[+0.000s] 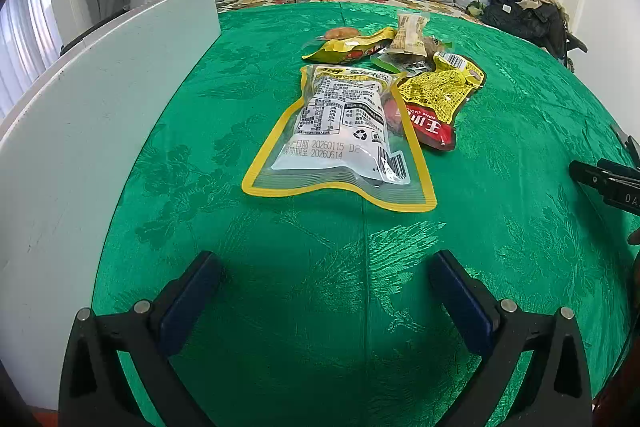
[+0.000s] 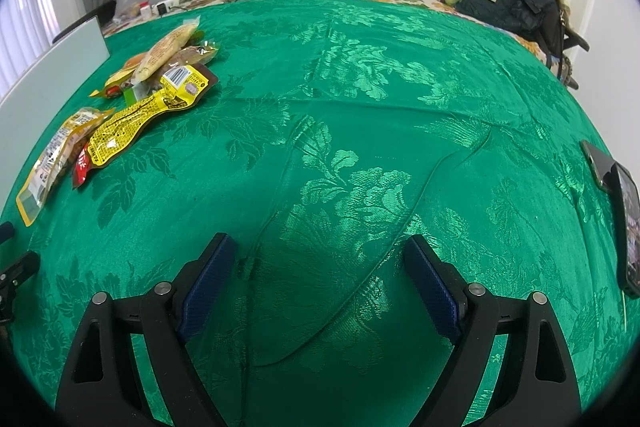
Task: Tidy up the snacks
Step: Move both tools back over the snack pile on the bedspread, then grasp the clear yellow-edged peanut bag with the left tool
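Glossy green damask cloth (image 2: 360, 107), wrinkled.

A green patterned cloth (image 2: 360, 99) covers the surface that carries everything. A heap of snack packets lies on it: a large clear pouch with a yellow border (image 1: 340, 139), a yellow and red packet (image 1: 436, 99) just beside it, and smaller packets (image 1: 384, 43) behind. A white board (image 1: 100, 131) lies along the left edge, and two phones (image 2: 624, 219) lie at the right edge.
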Tool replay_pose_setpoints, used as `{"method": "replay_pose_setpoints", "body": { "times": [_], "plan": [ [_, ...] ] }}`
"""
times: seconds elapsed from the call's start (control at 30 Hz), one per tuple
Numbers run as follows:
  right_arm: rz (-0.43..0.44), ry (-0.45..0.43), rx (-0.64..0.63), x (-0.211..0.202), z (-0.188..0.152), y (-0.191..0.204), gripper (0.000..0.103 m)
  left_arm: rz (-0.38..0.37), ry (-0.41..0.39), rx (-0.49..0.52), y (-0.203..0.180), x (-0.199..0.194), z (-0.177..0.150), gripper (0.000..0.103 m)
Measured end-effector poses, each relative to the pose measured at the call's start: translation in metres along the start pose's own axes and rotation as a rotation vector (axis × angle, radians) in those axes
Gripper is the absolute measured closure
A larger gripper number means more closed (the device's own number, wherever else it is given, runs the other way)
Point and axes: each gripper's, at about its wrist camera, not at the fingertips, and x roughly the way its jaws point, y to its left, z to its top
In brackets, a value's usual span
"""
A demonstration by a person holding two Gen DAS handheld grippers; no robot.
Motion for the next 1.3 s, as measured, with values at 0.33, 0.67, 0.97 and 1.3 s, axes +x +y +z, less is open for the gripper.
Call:
{"method": "replay_pose_setpoints", "body": {
  "times": [0.33,0.67,0.97,1.3],
  "plan": [
    [-0.001,0.0,0.0,0.0,0.0,0.0,0.014,-0.12,0.127,0.043,0.004,-0.021,0.014,0.001],
    [-0.001,0.0,0.001,0.0,0.0,0.0,0.013,-0.151,0.16,0.126,-0.012,0.007,0.106,0.001],
    [-0.002,0.0,0.001,0.0,0.0,0.0,0.013,-0.077,0.227,0.183,-0.021,0.056,0.127,0.001],
    [-0.002,0.001,0.002,0.0,0.0,0.0,0.013,-0.049,0.261,0.041,0.019,0.086,0.118,0.001]
  ]
}}
